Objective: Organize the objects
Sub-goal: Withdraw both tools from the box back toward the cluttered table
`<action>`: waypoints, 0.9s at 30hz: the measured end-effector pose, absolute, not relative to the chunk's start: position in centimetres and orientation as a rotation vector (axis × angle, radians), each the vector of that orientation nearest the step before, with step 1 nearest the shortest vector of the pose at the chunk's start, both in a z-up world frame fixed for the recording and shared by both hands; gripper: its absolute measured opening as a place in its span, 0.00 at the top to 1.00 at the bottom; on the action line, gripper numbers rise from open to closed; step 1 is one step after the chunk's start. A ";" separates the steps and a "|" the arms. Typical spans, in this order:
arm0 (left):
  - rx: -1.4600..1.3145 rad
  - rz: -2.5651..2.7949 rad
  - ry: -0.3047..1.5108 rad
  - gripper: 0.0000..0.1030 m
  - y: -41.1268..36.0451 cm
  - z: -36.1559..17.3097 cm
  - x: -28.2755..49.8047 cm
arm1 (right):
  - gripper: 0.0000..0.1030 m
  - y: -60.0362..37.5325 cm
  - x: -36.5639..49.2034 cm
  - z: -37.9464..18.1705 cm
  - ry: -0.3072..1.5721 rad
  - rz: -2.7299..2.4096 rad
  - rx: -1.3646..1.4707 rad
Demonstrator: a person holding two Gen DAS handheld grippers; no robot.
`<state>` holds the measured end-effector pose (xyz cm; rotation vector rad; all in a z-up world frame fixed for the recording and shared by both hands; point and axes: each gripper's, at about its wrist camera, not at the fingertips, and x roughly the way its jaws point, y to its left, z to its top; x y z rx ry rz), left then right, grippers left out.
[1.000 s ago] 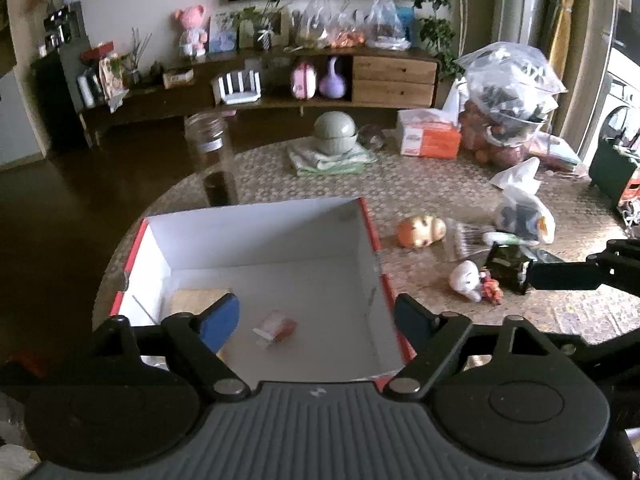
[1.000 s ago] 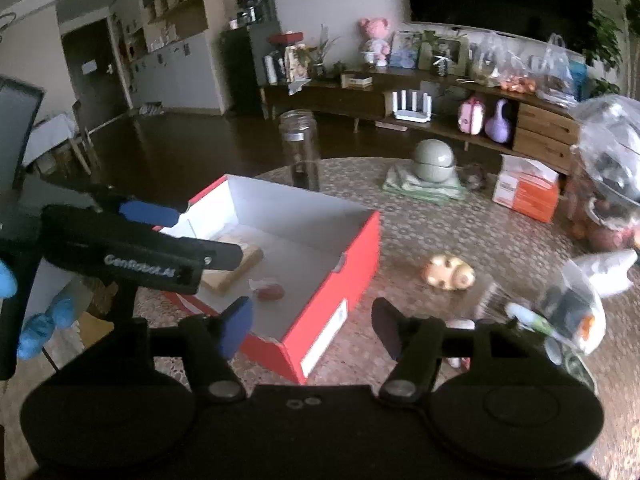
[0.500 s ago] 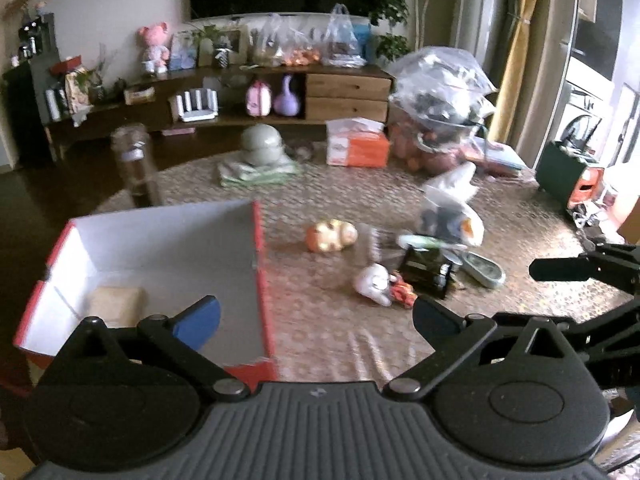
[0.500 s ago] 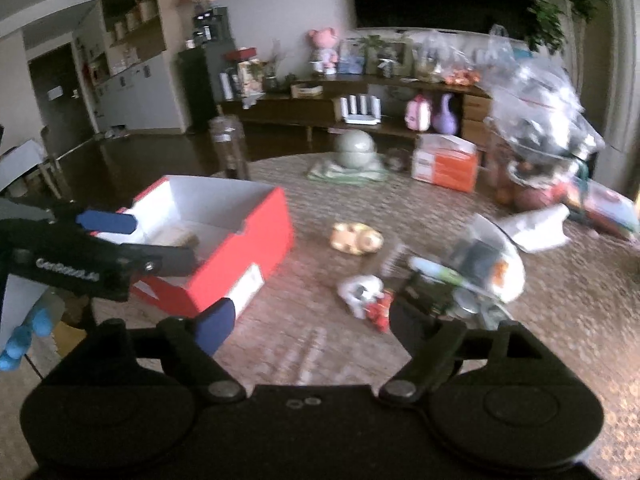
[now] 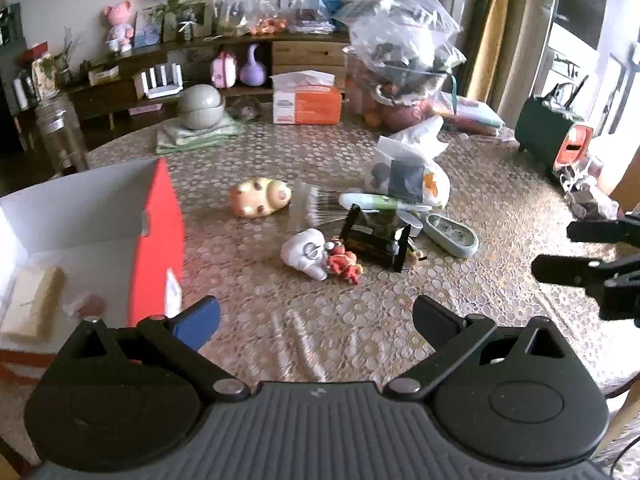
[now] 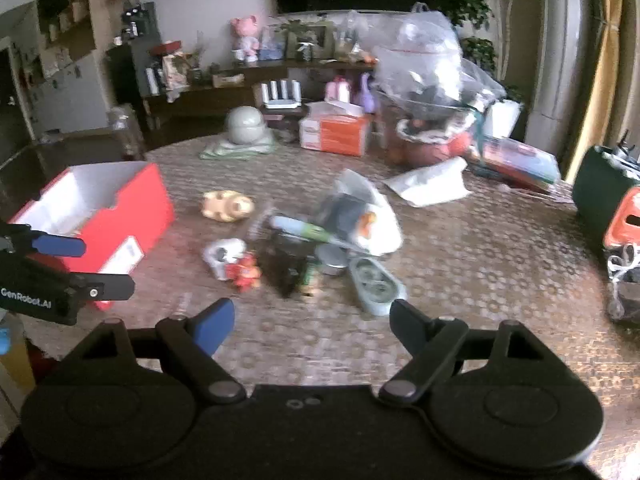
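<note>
A red shoebox (image 5: pixel 154 224) with a white inside stands at the left of the table; it also shows in the right wrist view (image 6: pixel 132 216). It holds a tan block (image 5: pixel 30 306) and a small pink-white wrapper (image 5: pixel 86 305). Loose items lie mid-table: a white toy (image 5: pixel 306 254) with a red figure (image 5: pixel 342 264), a black box (image 5: pixel 374 238), a spotted yellow toy (image 5: pixel 260 202), a brush (image 5: pixel 320 206), a pale blue case (image 5: pixel 452 234). My left gripper (image 5: pixel 316 320) is open and empty, near the box. My right gripper (image 6: pixel 312 326) is open and empty, in front of the pile.
A white plastic bag (image 5: pixel 412 176) lies behind the pile. An orange tissue box (image 5: pixel 306 100), stacked grey bowls (image 5: pixel 200 106) on a cloth, a glass jar (image 5: pixel 60 136) and big clear bags (image 5: pixel 400 52) stand at the back. A dark green bin (image 5: pixel 548 132) is at the right.
Both grippers have swung right, from over the red box toward the pile of loose items. The box now sits at the left edge of both views. Both stay open and empty.
</note>
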<state>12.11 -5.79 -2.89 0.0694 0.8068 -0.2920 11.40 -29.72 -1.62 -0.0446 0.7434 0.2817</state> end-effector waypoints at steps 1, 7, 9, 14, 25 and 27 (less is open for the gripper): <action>0.077 -0.297 0.805 0.00 -6.3 -3.3 12.4 | 0.18 -30.1 11.7 -1.9 0.747 0.275 -0.046; 0.086 -0.311 0.809 0.00 -9.0 -5.6 14.1 | 0.18 -32.0 14.0 -4.1 0.781 0.253 -0.041; 0.087 -0.312 0.813 0.00 -9.7 -6.4 14.8 | 0.18 -32.4 14.9 -5.0 0.796 0.251 -0.042; 0.093 -0.297 0.825 0.00 -11.0 -8.2 16.4 | 0.18 -32.8 17.4 -7.3 0.844 0.238 -0.052; 0.091 -0.245 0.815 0.01 -11.5 -10.9 19.5 | 0.20 -32.4 21.0 -9.9 0.886 0.263 -0.088; 0.088 -0.238 0.809 0.01 -11.5 -11.2 19.8 | 0.20 -32.3 21.4 -10.2 0.889 0.265 -0.089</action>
